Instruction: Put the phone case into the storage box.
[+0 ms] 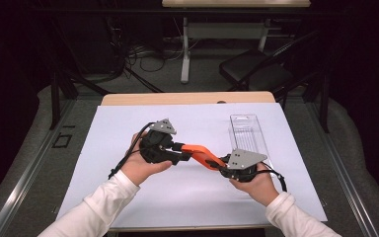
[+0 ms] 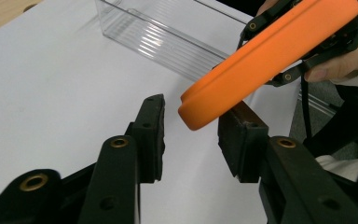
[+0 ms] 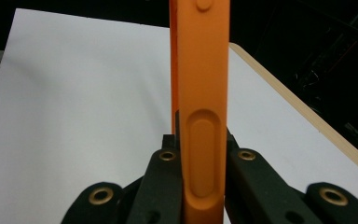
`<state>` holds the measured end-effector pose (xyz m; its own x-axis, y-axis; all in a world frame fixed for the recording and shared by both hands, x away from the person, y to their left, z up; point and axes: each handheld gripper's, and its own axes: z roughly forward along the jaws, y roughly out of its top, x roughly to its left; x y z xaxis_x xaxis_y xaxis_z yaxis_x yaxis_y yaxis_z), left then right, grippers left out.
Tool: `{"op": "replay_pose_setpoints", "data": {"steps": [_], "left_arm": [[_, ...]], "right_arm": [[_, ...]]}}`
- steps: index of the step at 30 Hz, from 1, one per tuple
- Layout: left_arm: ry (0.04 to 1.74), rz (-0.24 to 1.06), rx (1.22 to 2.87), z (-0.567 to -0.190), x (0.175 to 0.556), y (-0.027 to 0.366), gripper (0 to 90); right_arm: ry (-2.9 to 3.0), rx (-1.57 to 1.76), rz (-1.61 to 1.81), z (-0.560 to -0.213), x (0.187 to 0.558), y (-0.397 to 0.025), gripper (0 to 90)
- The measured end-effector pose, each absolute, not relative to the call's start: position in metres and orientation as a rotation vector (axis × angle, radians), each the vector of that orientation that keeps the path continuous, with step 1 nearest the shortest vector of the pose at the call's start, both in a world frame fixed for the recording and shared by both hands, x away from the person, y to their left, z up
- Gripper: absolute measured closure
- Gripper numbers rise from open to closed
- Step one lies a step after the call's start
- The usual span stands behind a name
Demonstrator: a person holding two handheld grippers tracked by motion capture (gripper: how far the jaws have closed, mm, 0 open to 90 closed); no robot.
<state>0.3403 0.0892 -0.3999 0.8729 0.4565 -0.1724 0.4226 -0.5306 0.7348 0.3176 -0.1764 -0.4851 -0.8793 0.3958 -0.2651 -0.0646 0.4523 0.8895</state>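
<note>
An orange silicone case (image 1: pixel 202 154), long and flat with a raised button strip, is held in the air over the white sheet (image 1: pixel 128 123). My right gripper (image 1: pixel 225 171) is shut on one end of it; in the right gripper view the case (image 3: pixel 200 93) stands edge-on between the closed jaws of that gripper (image 3: pixel 200 140). My left gripper (image 1: pixel 181 156) faces it from the left with its jaws open. In the left gripper view the case's rounded free end (image 2: pixel 205 107) sits between the left gripper's (image 2: pixel 195 106) pads, close to the right-hand pad (image 2: pixel 240 135).
A clear ribbed plastic tray (image 1: pixel 249 133) lies on the sheet behind the right hand, also seen in the left gripper view (image 2: pixel 168 44). The wooden table edge (image 1: pixel 187 98) runs along the far side. A black chair (image 1: pixel 256 69) and cables stand beyond the table.
</note>
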Motion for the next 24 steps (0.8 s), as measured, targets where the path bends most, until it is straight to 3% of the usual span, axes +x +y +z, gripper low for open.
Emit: {"op": "replay_pose_setpoints", "data": {"steps": [11, 24], "left_arm": [[0.628, 0.051, 2.195, -0.4036, 0.3409, 0.0855, 72.3], [0.639, 0.042, 2.162, -0.4078, 0.343, 0.0874, 77.8]], "right_arm": [[2.273, 0.281, 1.432, -0.4872, 0.3178, -0.1752, 86.7], [2.275, 0.282, 1.427, -0.4888, 0.3178, -0.1755, 86.6]]}}
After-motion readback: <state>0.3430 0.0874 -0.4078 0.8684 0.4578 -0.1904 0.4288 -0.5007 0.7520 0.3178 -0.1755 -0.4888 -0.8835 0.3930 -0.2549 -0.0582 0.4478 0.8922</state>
